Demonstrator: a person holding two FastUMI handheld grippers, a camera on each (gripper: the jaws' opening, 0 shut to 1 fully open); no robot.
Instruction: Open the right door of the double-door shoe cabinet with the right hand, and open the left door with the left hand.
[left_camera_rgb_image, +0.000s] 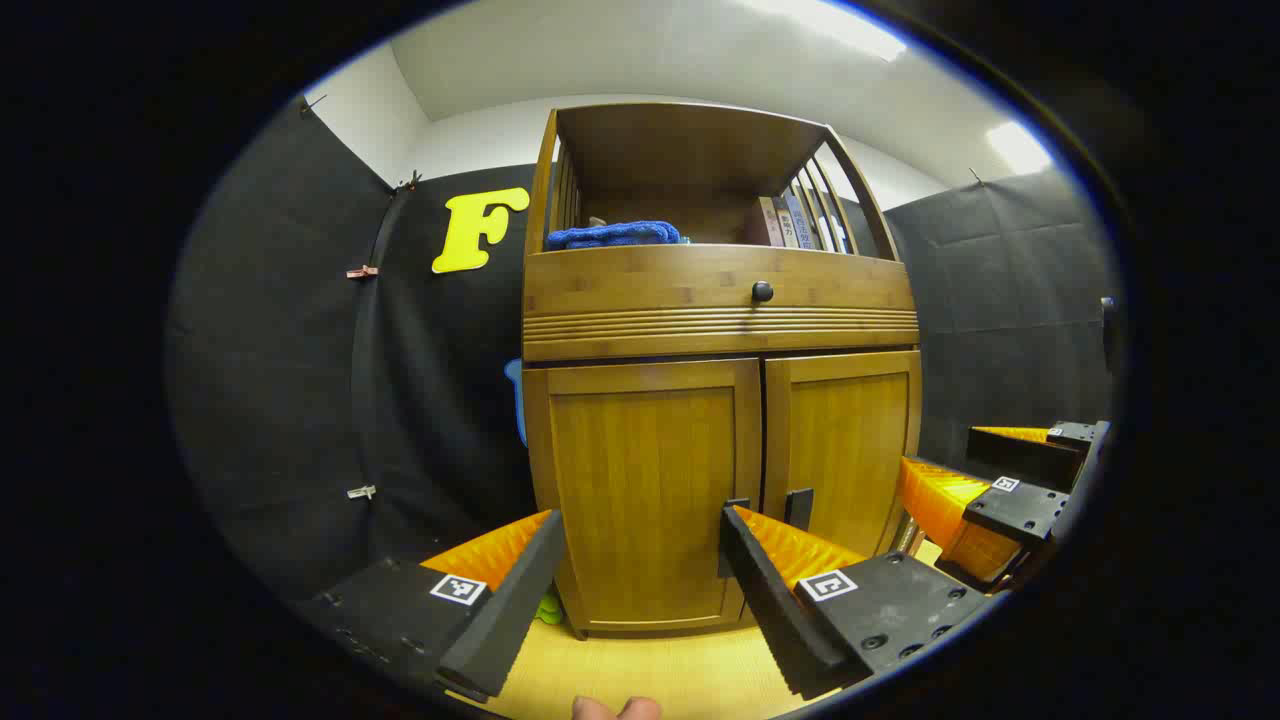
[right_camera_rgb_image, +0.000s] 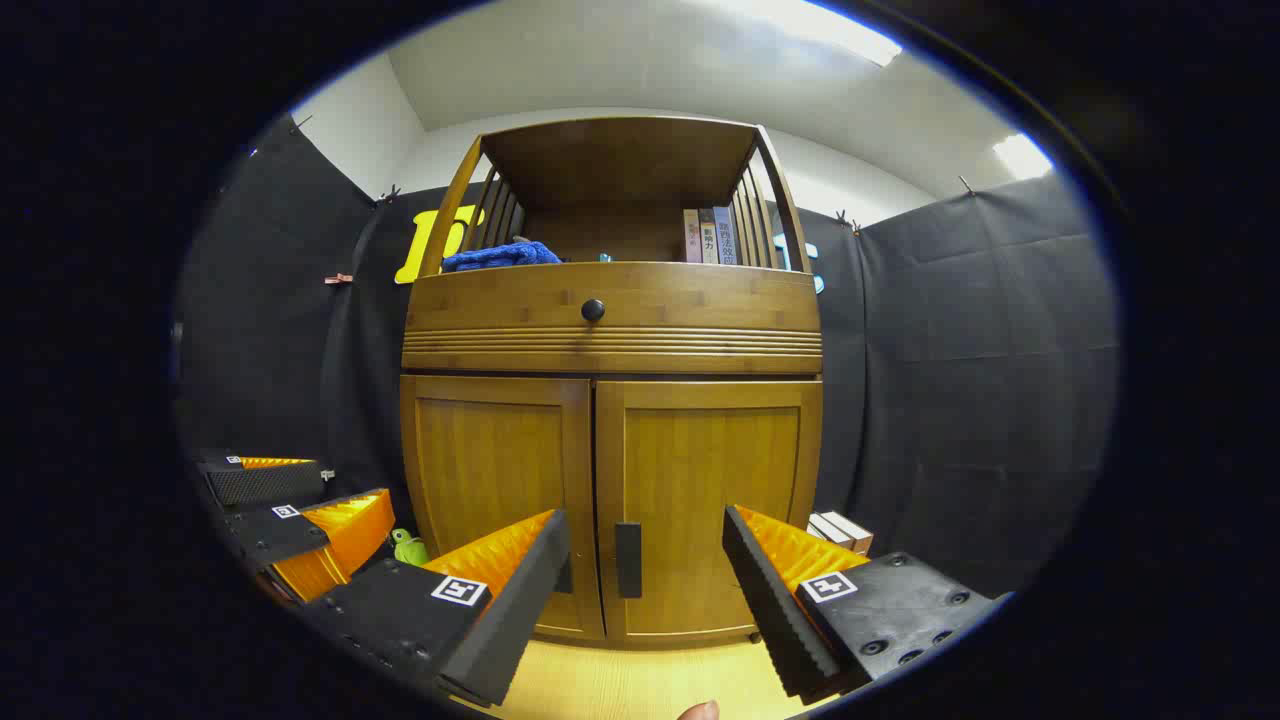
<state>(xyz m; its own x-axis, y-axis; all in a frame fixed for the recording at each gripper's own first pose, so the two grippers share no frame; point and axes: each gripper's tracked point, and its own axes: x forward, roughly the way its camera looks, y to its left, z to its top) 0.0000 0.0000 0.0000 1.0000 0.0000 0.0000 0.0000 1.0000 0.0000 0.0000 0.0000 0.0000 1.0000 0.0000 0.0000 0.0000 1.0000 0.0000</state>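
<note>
We see the shoe cabinet (right_camera_rgb_image: 610, 400) standing ahead against the booth's far wall, its left door (left_camera_rgb_image: 645, 490) and right door (right_camera_rgb_image: 705, 500) both closed, while our left tool (left_camera_rgb_image: 635, 580) and right tool (right_camera_rgb_image: 645, 590) hover near them, released and grasping nothing.
</note>
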